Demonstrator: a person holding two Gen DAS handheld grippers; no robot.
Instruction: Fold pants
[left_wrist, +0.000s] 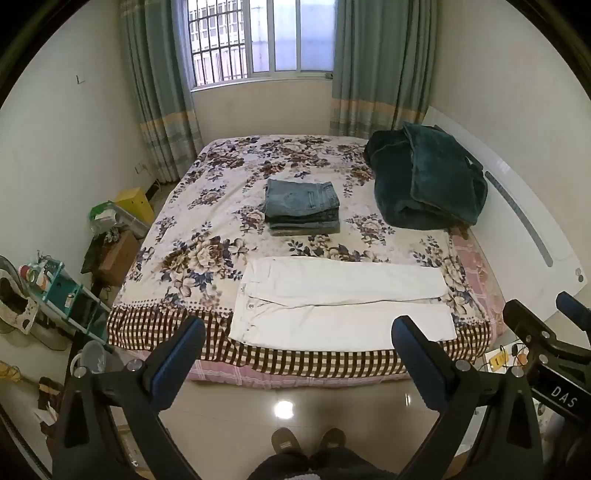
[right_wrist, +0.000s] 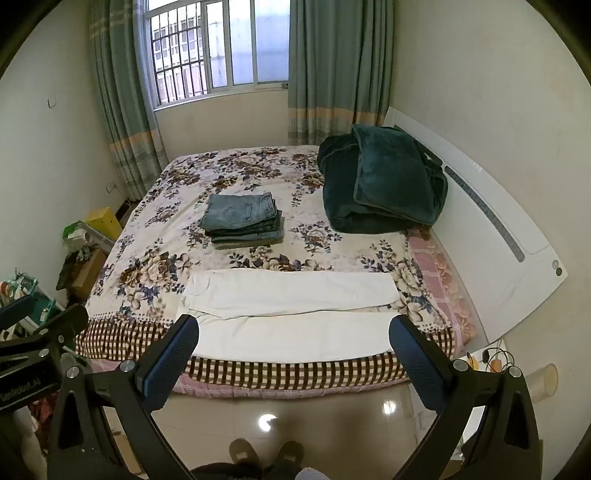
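Hovering wide open, both grippers (left_wrist: 297, 338) (right_wrist: 293, 338), over soft, limp white pants (left_wrist: 343, 306); pinching waistband and hems looks best.

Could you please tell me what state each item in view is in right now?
White cotton pants: spread flat at the bed's near edge, legs side by side, unfolded.
Stack of blue denim jeans: folded, piled mid-bed.
Dark green plush blanket: bundled by the headboard.
Left gripper: open, holding nothing.
Right gripper: open, holding nothing.
Teal curtains: drawn apart.
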